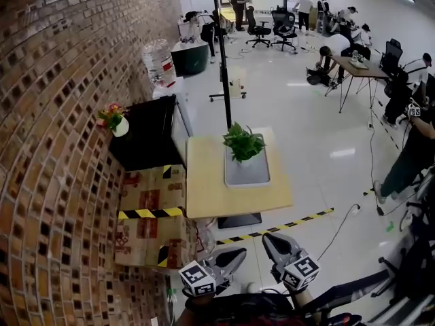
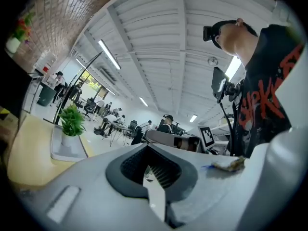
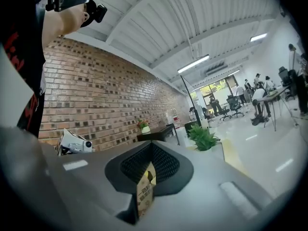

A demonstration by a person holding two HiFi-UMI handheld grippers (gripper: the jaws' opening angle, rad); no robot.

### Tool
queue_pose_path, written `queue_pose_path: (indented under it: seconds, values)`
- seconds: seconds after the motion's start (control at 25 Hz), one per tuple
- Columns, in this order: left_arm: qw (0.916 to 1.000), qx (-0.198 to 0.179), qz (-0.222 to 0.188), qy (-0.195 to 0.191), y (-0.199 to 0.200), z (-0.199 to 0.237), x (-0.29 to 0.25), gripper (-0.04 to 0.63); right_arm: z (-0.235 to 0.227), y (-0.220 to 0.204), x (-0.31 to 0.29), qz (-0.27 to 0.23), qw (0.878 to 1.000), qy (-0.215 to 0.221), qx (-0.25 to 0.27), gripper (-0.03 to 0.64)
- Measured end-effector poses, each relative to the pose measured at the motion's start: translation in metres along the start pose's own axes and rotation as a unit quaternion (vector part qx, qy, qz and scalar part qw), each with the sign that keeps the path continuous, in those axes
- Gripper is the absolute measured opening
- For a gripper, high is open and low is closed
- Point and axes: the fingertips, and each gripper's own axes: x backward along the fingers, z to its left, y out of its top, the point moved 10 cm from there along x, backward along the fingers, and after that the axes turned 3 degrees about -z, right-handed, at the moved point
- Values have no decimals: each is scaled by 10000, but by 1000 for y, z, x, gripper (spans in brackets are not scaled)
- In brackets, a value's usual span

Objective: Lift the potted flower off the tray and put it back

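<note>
- Potted flower [image 1: 243, 143], upright in white tray [image 1: 247, 176] on wooden table [image 1: 207, 185].
- Left gripper [image 1: 239, 252], jaws pressed together, nothing between.
- Right gripper [image 1: 270, 239], jaws likewise together.
- Square markers [image 1: 197, 278], black-on-white, one per gripper.

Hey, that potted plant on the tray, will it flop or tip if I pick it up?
The plant spreads wider on top than its small white pot, so it may tip if pushed high up. Its leaves look soft and would likely bend under a grip. It seems to stand loose on the tray, so it probably lifts free.
</note>
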Motion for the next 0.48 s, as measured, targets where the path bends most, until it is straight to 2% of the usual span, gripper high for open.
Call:
queue_pose_path:
  seconds: [0.08, 0.16, 0.32, 0.48]
  values:
    - [9996, -280, -72, -32, 23, 38, 8, -6, -5, 13, -33, -27, 9997, -203, 150, 3]
    - [9991, -389, -144, -61, 43, 66, 18, -6, -3, 22, -55, -69, 9989, -411, 207, 3]
    - [9992, -345, -178, -63, 66, 123, 36, -6, -3, 26, -97, -201, 9981, -533, 254, 3]
    - [9993, -242, -172, -232, 72, 153, 40, -6, -6, 17, -112, -2, 9968, -773, 213, 3]
